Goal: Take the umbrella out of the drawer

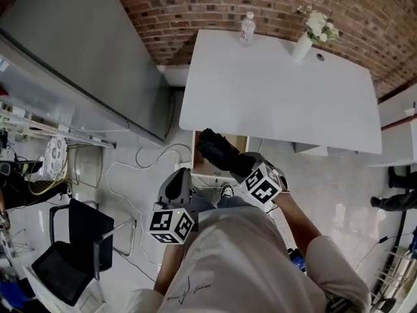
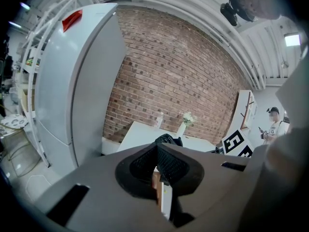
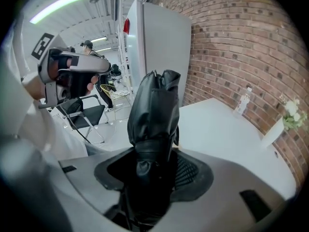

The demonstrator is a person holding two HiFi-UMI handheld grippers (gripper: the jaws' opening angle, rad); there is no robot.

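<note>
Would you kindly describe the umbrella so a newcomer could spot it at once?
Find the white table by the brick wall. Off its near edge, the right gripper holds the umbrella: a folded black bundle, unlike the pale bottle and vase.

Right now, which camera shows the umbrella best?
The right gripper view: the black umbrella fills the centre, clamped in those jaws. The head view shows it small from above; the left gripper view, only its top.

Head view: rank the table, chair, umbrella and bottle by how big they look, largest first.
1. table
2. chair
3. umbrella, held nearer the camera, so it looks larger than it is
4. bottle
</note>
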